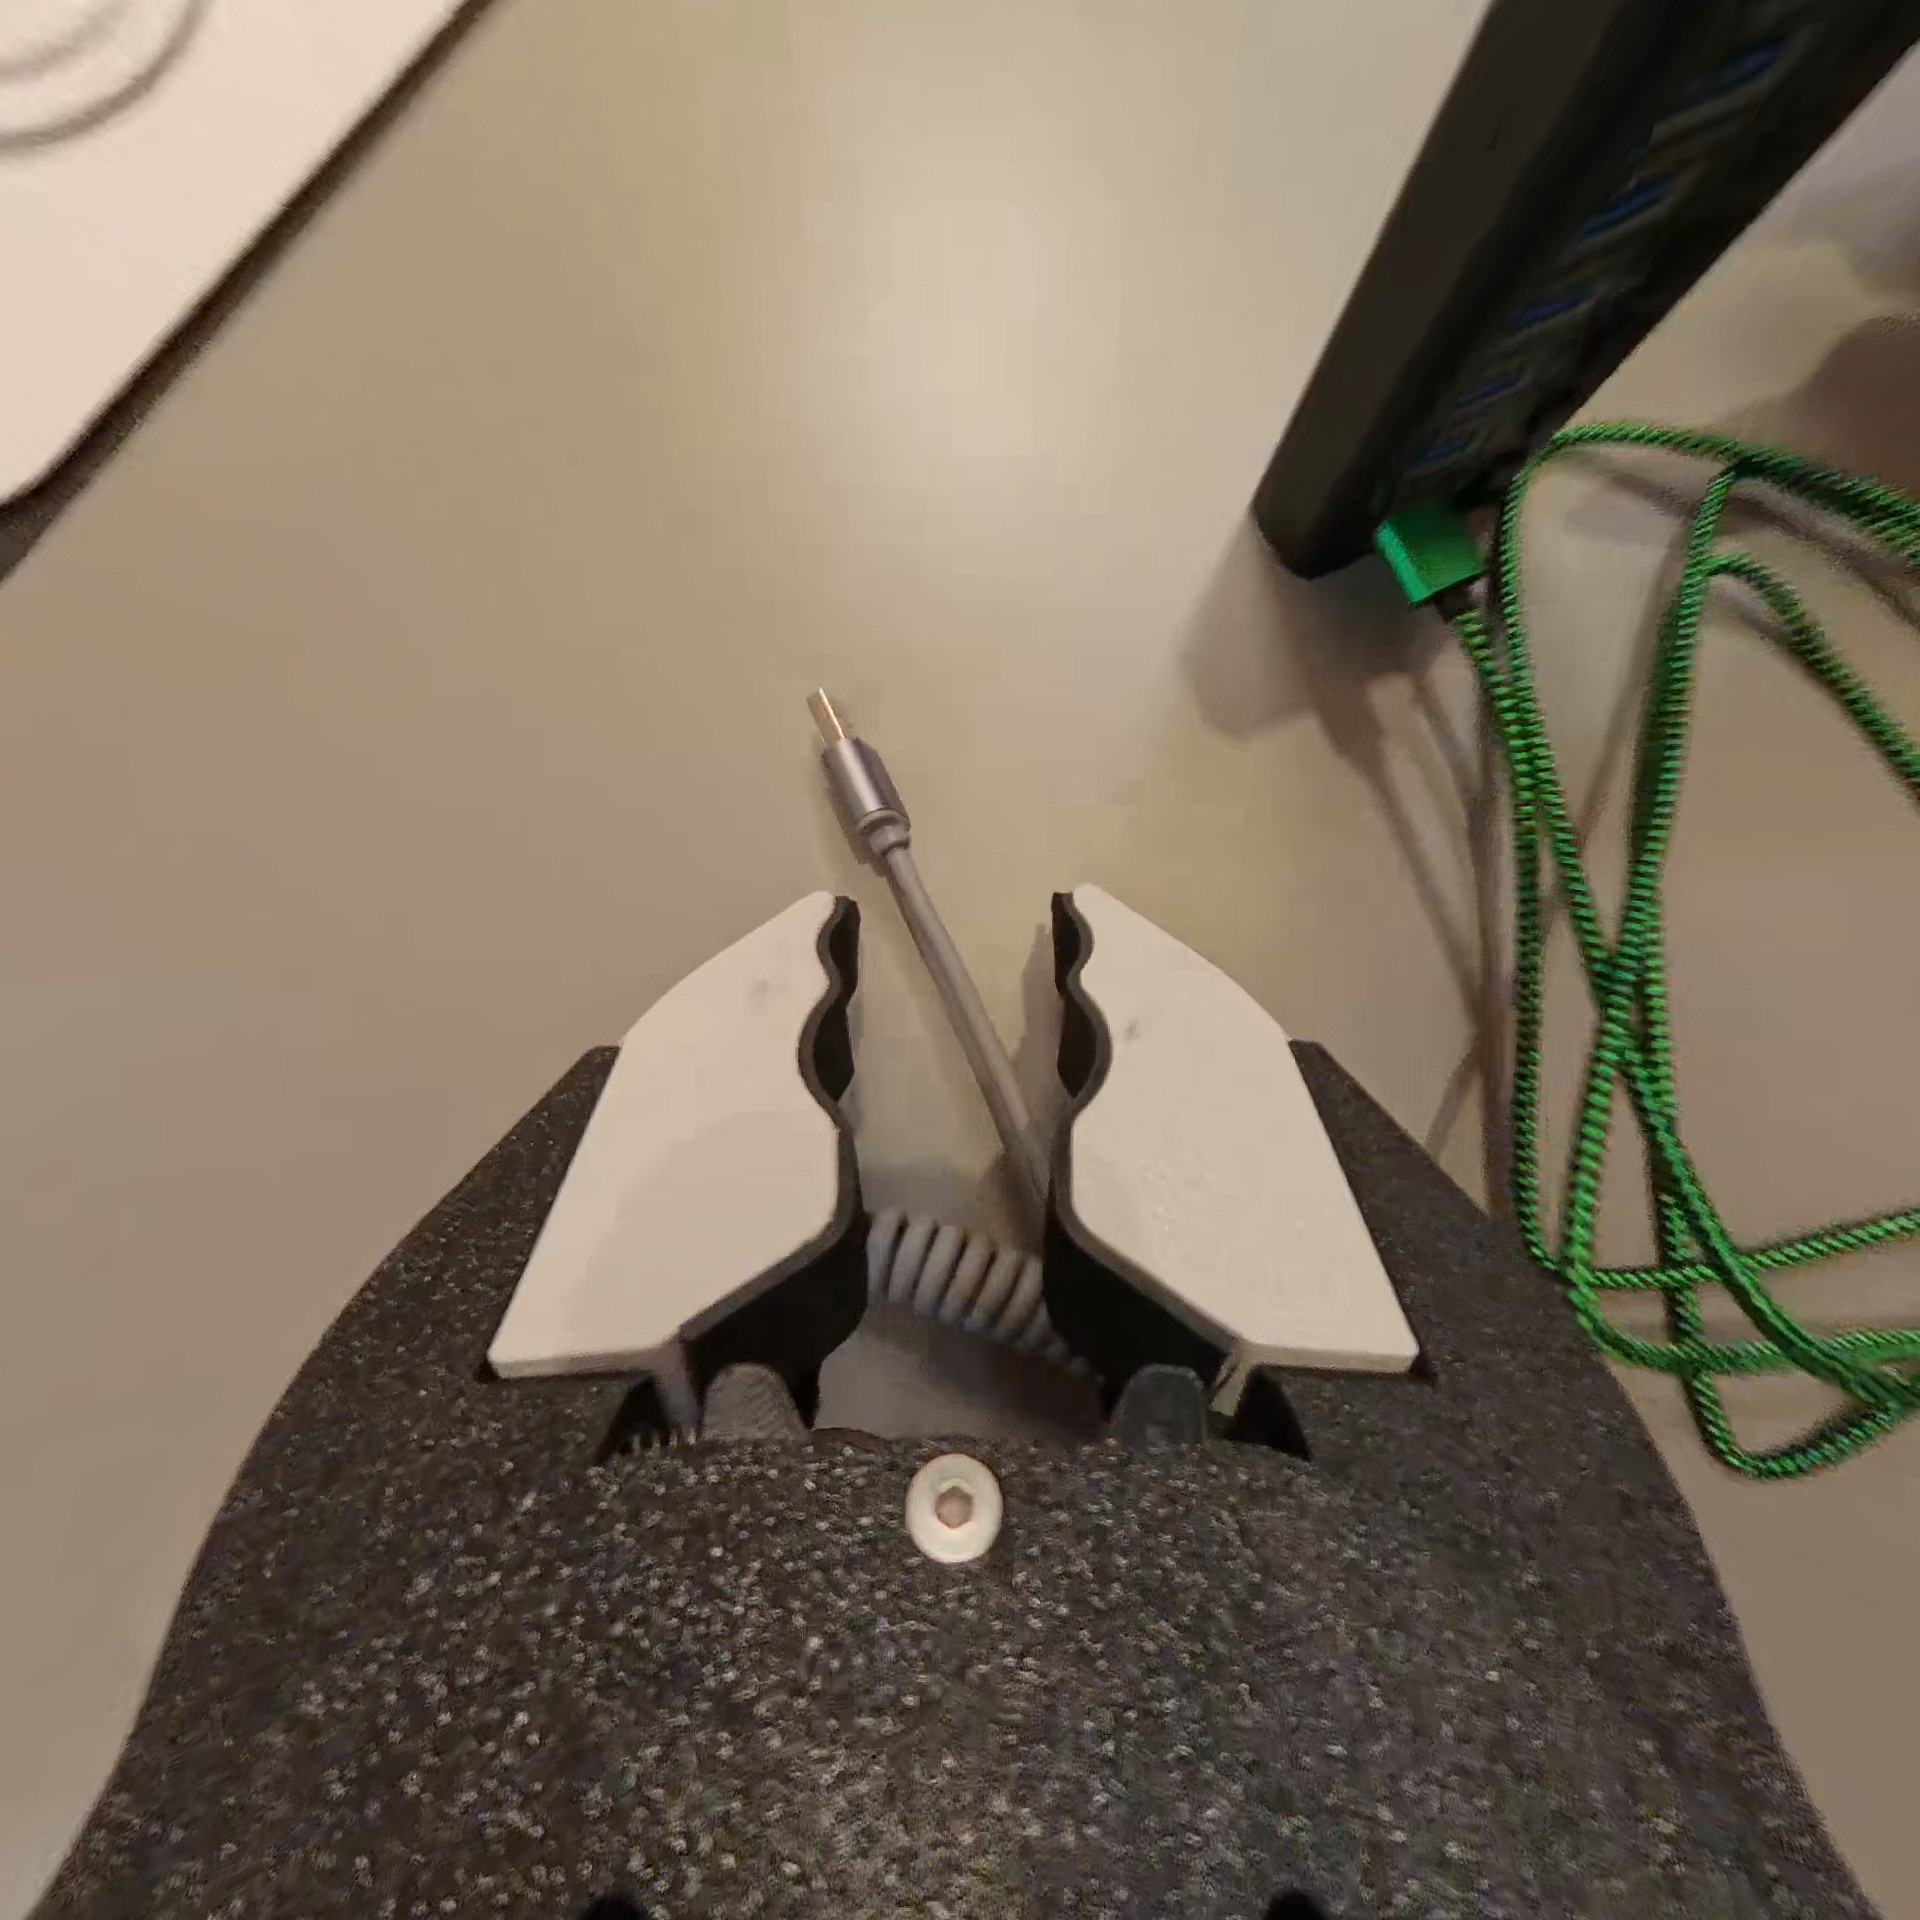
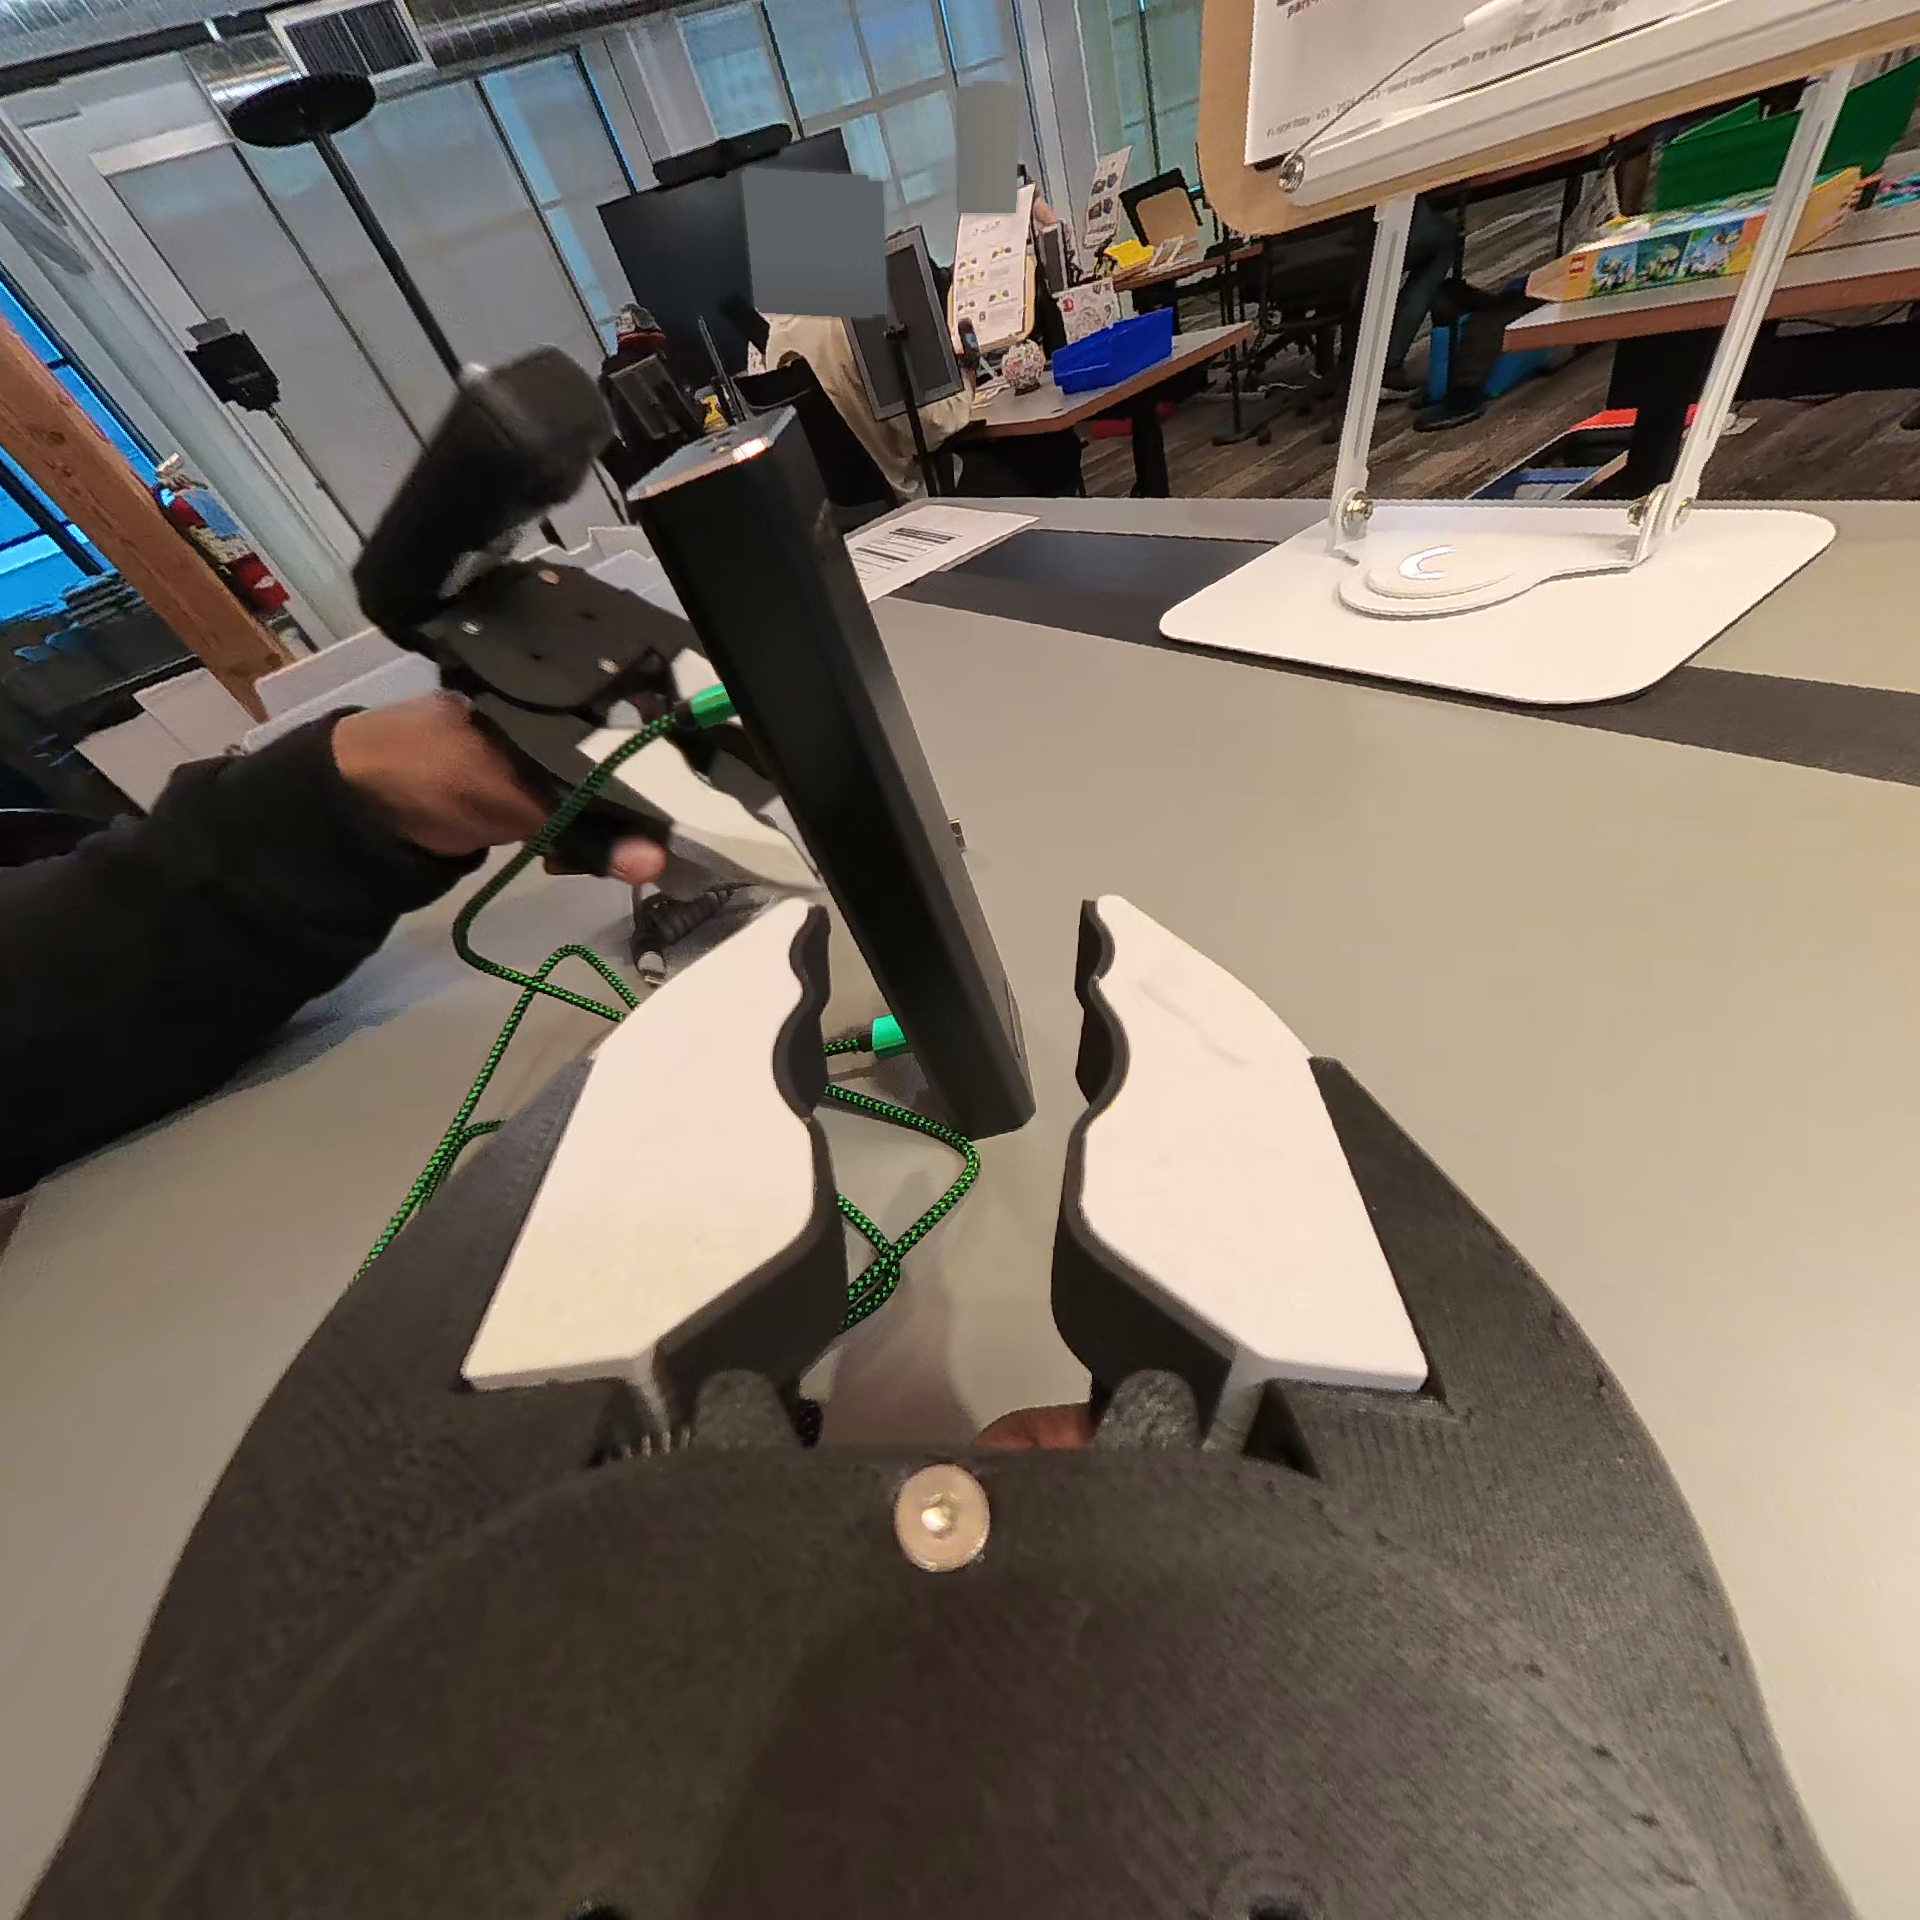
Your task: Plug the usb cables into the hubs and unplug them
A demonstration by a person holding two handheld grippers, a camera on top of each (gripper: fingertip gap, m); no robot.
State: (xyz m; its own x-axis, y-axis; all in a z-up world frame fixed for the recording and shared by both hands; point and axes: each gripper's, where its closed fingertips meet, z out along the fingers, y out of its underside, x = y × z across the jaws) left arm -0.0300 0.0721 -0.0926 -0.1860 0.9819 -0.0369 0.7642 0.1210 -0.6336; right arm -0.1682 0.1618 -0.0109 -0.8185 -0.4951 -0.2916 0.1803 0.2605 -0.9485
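**Both grippers open at the hub**

Centrally in the left wrist view, the left gripper (image 1: 954,914) stands open, gripping nothing; a grey cable (image 1: 940,997) lies slack between its fingers, its plug (image 1: 854,769) pointing to mid-frame on the table (image 1: 623,623). At upper right leans the black hub (image 1: 1558,260), a green plug (image 1: 1429,556) seated at its lower end, green cable (image 1: 1621,1039) looping below. In the right wrist view, the right gripper (image 2: 954,925) is likewise open and empty, the hub's lower end between its fingertips, not visibly touching. A white stand (image 2: 1507,613) occupies upper right.
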